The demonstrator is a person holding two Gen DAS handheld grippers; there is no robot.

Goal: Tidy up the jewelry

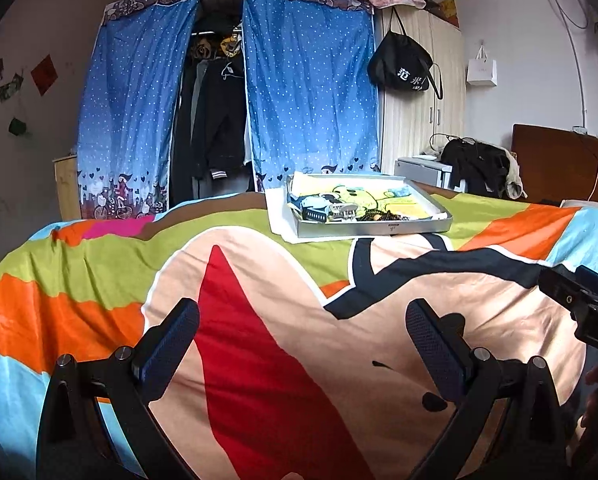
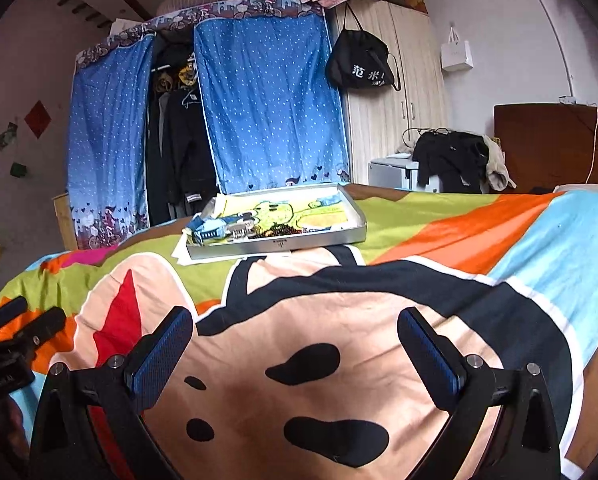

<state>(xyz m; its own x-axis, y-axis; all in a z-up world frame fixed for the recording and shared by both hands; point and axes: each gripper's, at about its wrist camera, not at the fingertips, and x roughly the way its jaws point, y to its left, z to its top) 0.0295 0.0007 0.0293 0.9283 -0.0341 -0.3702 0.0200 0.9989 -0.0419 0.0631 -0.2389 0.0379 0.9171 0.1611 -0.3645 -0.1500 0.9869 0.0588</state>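
A shallow silver tin tray (image 1: 379,229) (image 2: 319,237) lies on the far part of the bed, lined with a yellow cartoon picture. At its near-left corner sits a heap of jewelry: dark bead strings (image 1: 381,216) (image 2: 277,231), a silver clip (image 1: 342,211) (image 2: 238,233) and a dark comb-like piece (image 1: 315,215) (image 2: 211,235). My left gripper (image 1: 303,316) hovers open over the bedspread, well short of the tray, with nothing between its fingers. My right gripper (image 2: 295,320) is likewise open and empty, beside the left one, whose body shows in the right wrist view's left edge.
A colourful cartoon bedspread (image 1: 259,320) (image 2: 339,340) covers the bed. White paper (image 1: 279,216) lies under the tray. Behind stand a blue curtained wardrobe (image 1: 227,112), a wooden cupboard with a black bag (image 1: 403,64), a clothes pile (image 1: 479,164) and the headboard (image 1: 559,164).
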